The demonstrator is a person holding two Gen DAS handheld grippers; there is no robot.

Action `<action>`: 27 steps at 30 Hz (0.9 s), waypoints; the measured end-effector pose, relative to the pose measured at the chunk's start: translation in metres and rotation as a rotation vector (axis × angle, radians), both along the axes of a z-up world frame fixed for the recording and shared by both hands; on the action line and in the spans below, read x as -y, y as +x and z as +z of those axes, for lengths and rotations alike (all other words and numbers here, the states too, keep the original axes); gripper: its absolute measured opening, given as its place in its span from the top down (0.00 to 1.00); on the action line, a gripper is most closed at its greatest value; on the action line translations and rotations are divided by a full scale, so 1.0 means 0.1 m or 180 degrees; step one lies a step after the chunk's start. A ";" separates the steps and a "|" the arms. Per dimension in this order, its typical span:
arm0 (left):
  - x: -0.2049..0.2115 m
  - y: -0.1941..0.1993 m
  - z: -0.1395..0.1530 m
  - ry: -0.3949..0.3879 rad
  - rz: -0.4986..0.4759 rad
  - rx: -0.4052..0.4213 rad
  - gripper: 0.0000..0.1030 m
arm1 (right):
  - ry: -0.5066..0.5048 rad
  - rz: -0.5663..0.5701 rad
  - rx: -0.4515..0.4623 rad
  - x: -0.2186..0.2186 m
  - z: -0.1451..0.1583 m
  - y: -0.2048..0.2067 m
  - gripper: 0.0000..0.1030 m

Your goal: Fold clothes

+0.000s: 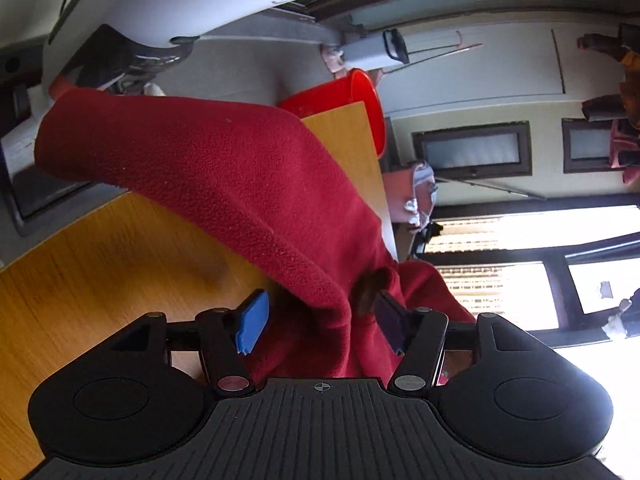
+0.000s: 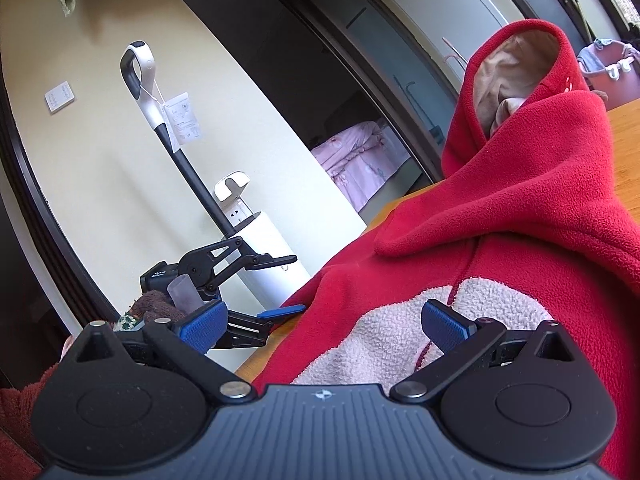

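Left gripper (image 1: pixel 322 320) has its jaws apart, and a bunched fold of the red fleece hoodie (image 1: pixel 224 168) sits between the blue pads (image 1: pixel 253 320). It brushes the right pad while the left one stands clear, so nothing is pinched. From there the fabric runs as a long sleeve-like tube toward the upper left of the frame, over the wooden table (image 1: pixel 100 248). A red bucket (image 1: pixel 352 96) sits past the far table edge, upper middle.

Right gripper (image 2: pixel 322 326) is wide open too, hovering low over the hoodie (image 2: pixel 520 200), which lies on the table (image 2: pixel 624 140), body stretching toward the upper right where the hood (image 2: pixel 516 64) stands up, opening facing the camera, tan lining showing. There's a nubby pale pink patch (image 2: pixel 384 340) right under the jaws. The left gripper (image 2: pixel 256 292) shows at the table edge, lower left.
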State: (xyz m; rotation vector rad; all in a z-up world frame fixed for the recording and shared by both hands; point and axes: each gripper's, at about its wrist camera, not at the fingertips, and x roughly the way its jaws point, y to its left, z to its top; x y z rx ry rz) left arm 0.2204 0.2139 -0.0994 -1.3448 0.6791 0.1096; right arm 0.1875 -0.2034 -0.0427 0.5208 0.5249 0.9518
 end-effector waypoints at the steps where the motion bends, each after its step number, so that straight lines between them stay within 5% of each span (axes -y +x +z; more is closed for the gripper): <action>1: -0.01 0.00 0.00 0.0096 0.0088 -0.0040 0.38 | 0.0005 -0.0002 -0.0010 0.00 0.00 0.00 0.00; 5: -0.09 0.05 0.03 0.0437 0.0257 -0.0075 0.45 | 0.0008 -0.0002 -0.0017 0.01 -0.01 0.00 0.00; 7: -0.09 0.10 0.09 0.0675 0.0274 -0.0097 0.55 | 0.0003 0.0000 -0.0011 0.00 -0.01 0.00 0.00; 8: -0.08 0.14 0.13 0.0828 0.0255 -0.0133 0.71 | 0.0004 0.0000 -0.0011 0.00 -0.01 0.00 0.00; 9: -0.04 0.17 0.18 0.1025 0.0216 -0.0164 0.76 | 0.0004 0.0000 -0.0011 0.00 -0.01 0.00 0.00; 11: 0.10 0.21 0.35 0.1504 0.0087 -0.0103 0.79 | 0.0007 -0.0002 -0.0016 0.00 -0.01 0.00 0.00; 16: 0.85 0.19 0.99 0.3241 -0.0236 0.0340 0.83 | 0.0004 0.0006 -0.0001 0.00 -0.01 0.00 0.00; 19: 1.31 0.21 1.29 0.3915 -0.0436 0.0685 0.85 | 0.0013 0.0008 0.0003 0.00 -0.01 -0.01 0.00; 27: 2.30 0.27 1.56 0.4453 -0.1332 0.1405 0.86 | 0.0061 0.0005 -0.0033 0.01 -0.01 0.00 0.00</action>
